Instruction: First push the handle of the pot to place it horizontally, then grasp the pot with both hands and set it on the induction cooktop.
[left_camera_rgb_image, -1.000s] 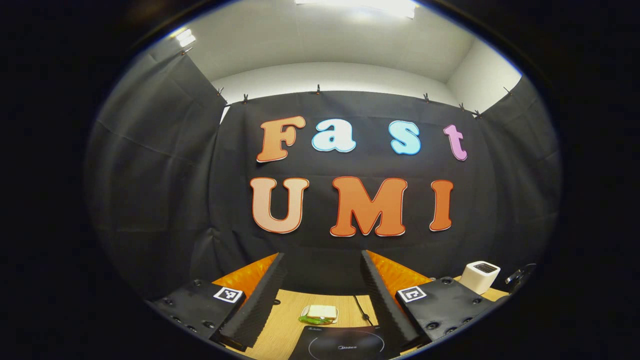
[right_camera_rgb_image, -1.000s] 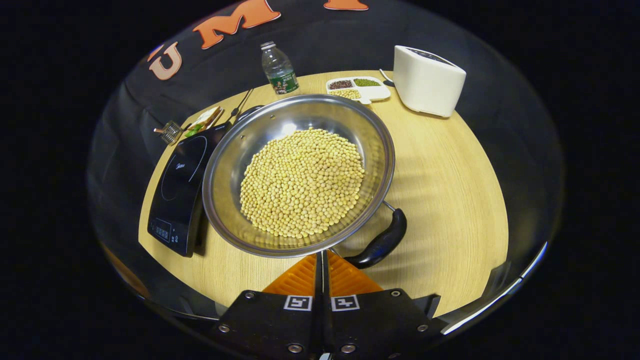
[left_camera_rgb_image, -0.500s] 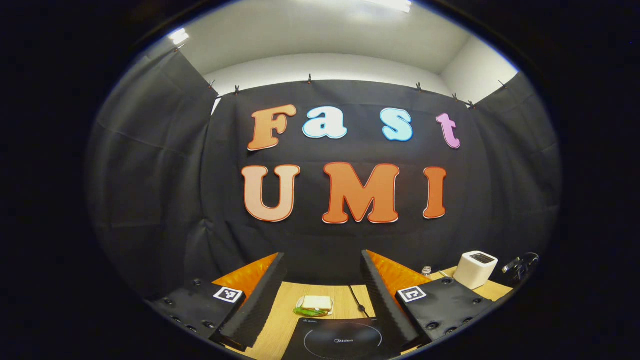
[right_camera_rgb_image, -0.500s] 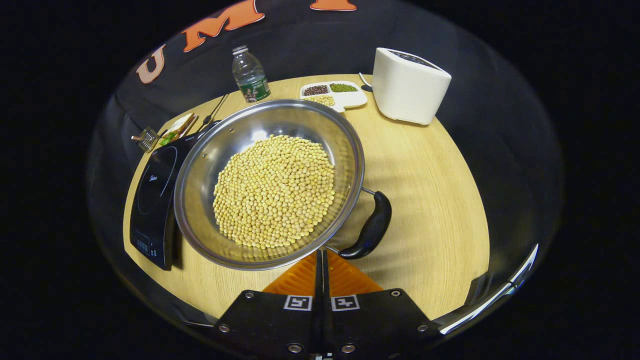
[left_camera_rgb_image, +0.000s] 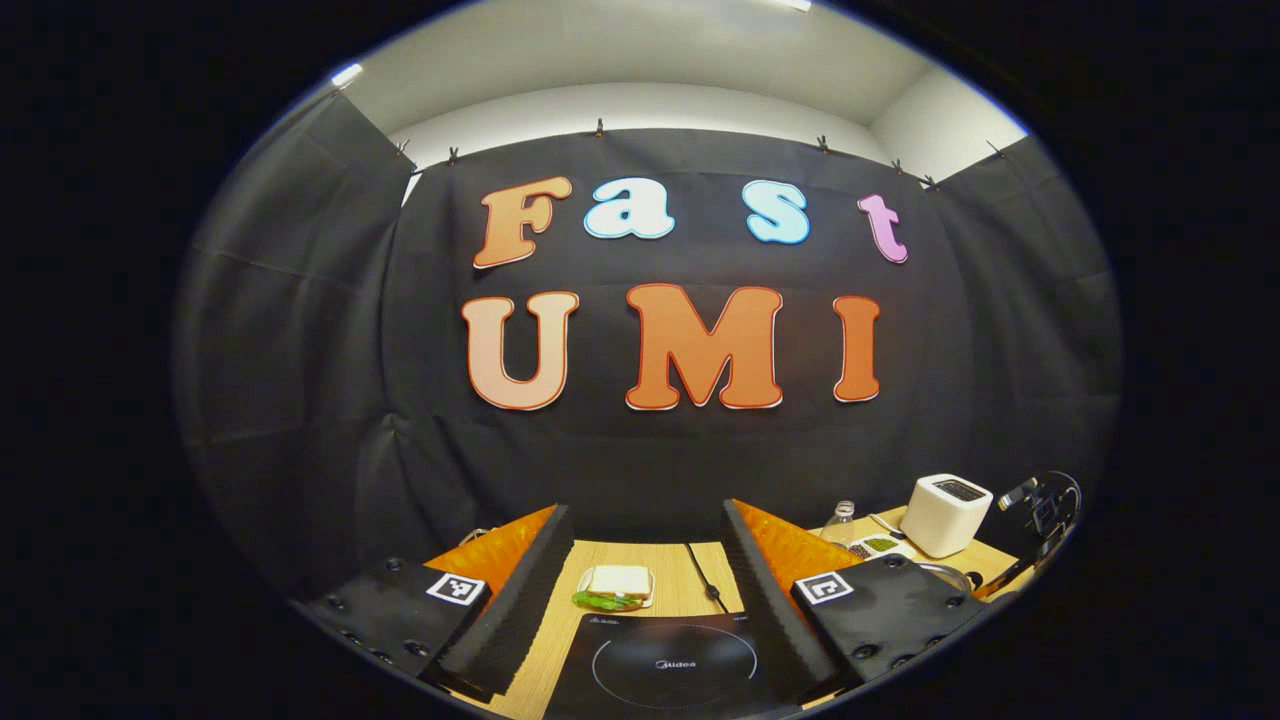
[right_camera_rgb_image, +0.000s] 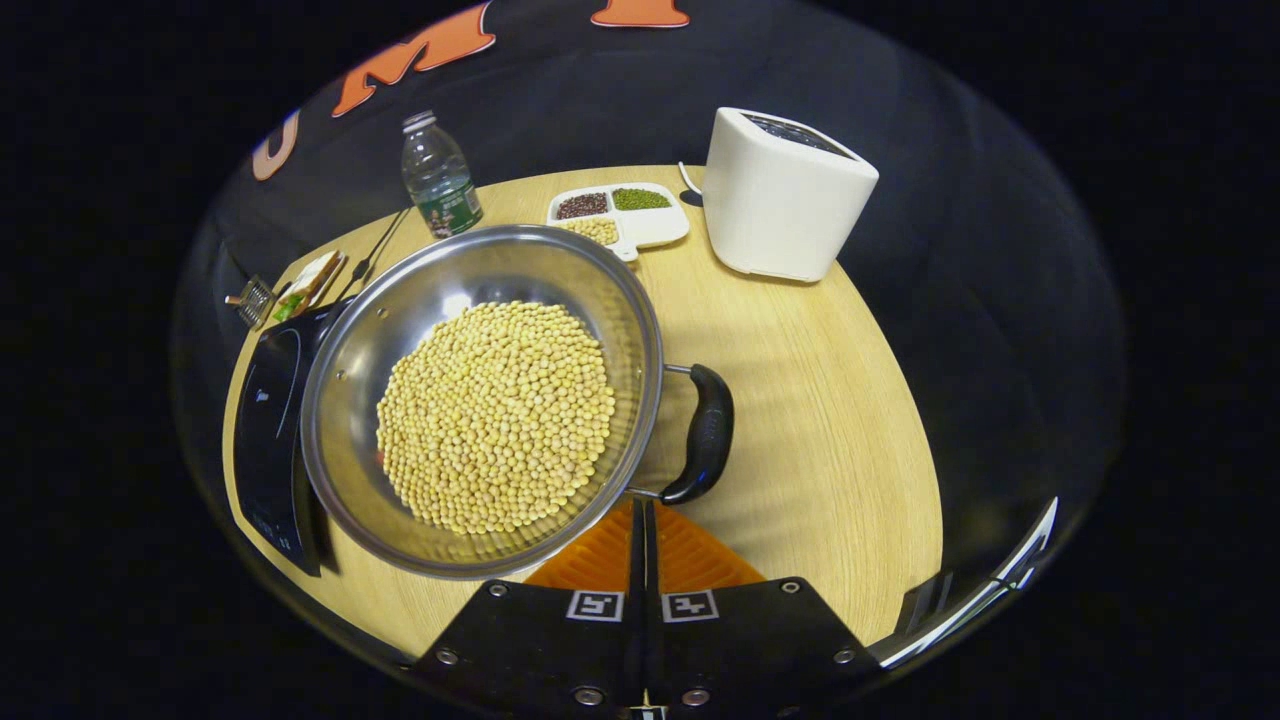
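On the worktop (right_camera_rgb_image: 820, 400), your pot (right_camera_rgb_image: 480, 400) of beans sits just beside the induction cooktop (right_camera_rgb_image: 265, 420). You're at the handle-pushing step: your right gripper (right_camera_rgb_image: 643, 520), fingers closed together and empty, nudges near the handle (right_camera_rgb_image: 705, 435). Next, bring in the left gripper (left_camera_rgb_image: 640, 570), open.

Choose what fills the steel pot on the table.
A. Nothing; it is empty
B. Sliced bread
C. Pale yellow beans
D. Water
C: in the right gripper view, the pot holds a heap of small round pale yellow beans covering its bottom.
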